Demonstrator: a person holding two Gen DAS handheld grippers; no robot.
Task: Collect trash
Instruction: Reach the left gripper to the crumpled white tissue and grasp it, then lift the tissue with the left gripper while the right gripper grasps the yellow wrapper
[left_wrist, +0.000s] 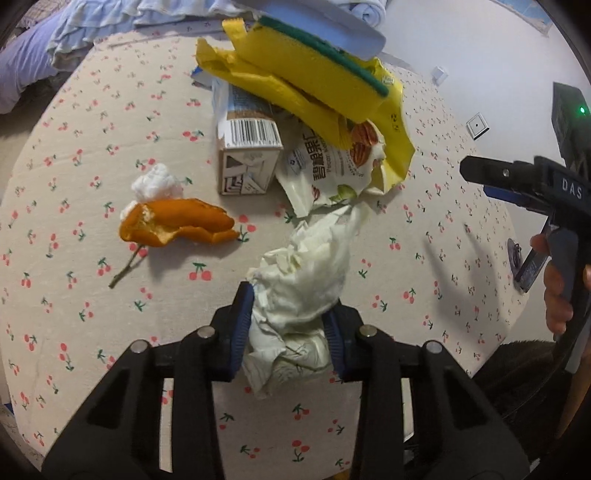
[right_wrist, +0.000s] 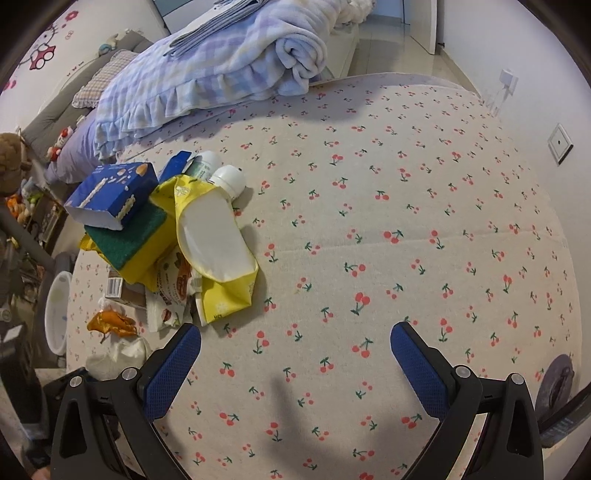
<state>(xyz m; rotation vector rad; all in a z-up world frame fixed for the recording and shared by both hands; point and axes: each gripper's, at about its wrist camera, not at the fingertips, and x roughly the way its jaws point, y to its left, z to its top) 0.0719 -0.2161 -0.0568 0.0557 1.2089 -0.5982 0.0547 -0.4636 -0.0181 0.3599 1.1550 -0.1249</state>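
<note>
On the table (left_wrist: 66, 177) with the cherry cloth, trash lies in a loose heap. Far left in the left wrist view sits a white cotton ball (left_wrist: 158, 183), touching an orange peel (left_wrist: 177, 223), with a thin twig (left_wrist: 127, 267) just below. Next comes a small carton (left_wrist: 249, 155) with a bar code, then a white snack wrapper (left_wrist: 325, 173). A yellow sponge (left_wrist: 317, 70) with a green side rests on top of a yellow bag (left_wrist: 397, 125). Low in the middle, the left claw (left_wrist: 290, 332) pinches a crumpled white tissue (left_wrist: 306, 280) between its blue pads. Far right, a hand (left_wrist: 556, 291) holds the right claw (right_wrist: 295, 354). Its view shows the fingers spread wide over bare cloth, holding nothing. A blue box (right_wrist: 110, 194) tops the heap to its left, and a white bottle (right_wrist: 229, 181) lies behind.
</note>
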